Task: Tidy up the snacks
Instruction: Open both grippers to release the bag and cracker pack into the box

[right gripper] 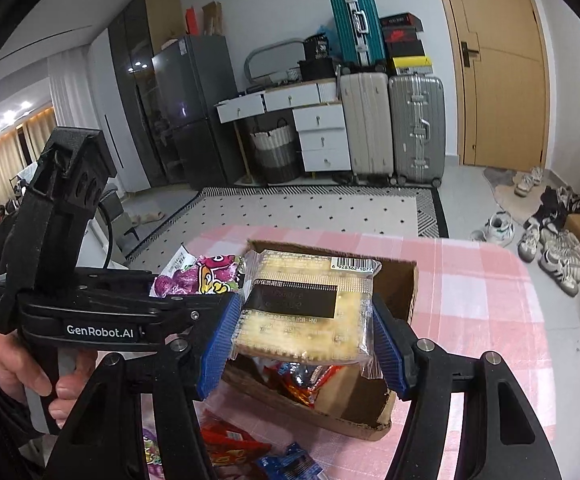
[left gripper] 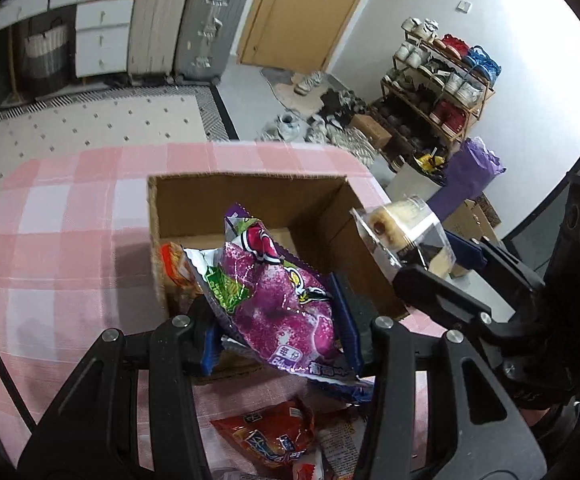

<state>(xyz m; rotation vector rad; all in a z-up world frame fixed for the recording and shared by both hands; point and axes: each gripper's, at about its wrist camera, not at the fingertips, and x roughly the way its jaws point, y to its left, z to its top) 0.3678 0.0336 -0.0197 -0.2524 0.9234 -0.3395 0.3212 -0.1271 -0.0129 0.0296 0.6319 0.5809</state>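
My left gripper (left gripper: 277, 320) is shut on a purple snack bag (left gripper: 281, 300), which hangs above the near side of an open cardboard box (left gripper: 249, 200). An orange packet (left gripper: 173, 268) lies inside the box at its left wall. My right gripper (right gripper: 304, 340) is shut on a clear-wrapped pack of pale biscuits (right gripper: 306, 308), its blue pads (right gripper: 221, 340) pressing on both sides of the pack above the box (right gripper: 402, 292). Red packets (right gripper: 306, 380) show inside, under the pack. In the left wrist view that pack (left gripper: 402, 232) hovers over the box's right wall.
The box stands on a table with a pink checked cloth (left gripper: 69, 240). Loose snacks lie near the front edge: a red packet (left gripper: 269, 432) and a blue one (right gripper: 290, 464). A hand (right gripper: 21, 372) holds the left gripper's handle. Suitcases, drawers and a shoe rack stand beyond.
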